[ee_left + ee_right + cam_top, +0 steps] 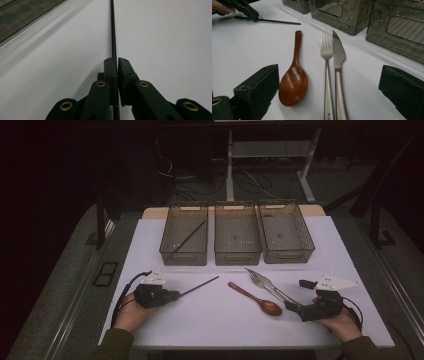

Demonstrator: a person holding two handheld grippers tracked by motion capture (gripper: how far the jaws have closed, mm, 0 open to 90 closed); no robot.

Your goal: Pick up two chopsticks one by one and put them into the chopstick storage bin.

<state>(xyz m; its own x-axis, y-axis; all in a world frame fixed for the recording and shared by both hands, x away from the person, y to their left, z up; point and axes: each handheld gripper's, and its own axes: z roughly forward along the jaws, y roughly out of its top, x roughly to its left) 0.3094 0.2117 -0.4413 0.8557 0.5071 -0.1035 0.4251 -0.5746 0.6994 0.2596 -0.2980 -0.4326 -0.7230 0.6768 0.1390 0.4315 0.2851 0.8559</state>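
wooden spoon (256, 298), fork (265, 286) and knife (270, 285) (touching) lie beside the gripped chopstick (199, 286).

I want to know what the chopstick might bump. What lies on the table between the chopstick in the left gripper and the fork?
The high view shows the wooden spoon between the chopstick and the fork; otherwise bare white table.

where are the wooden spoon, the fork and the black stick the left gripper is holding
wooden spoon (293, 87), right gripper view, on the middle of its bowl
fork (326, 53), right gripper view, on its head just below the prongs
black stick (200, 285), high view, on the shaft ahead of the left gripper (172, 295)
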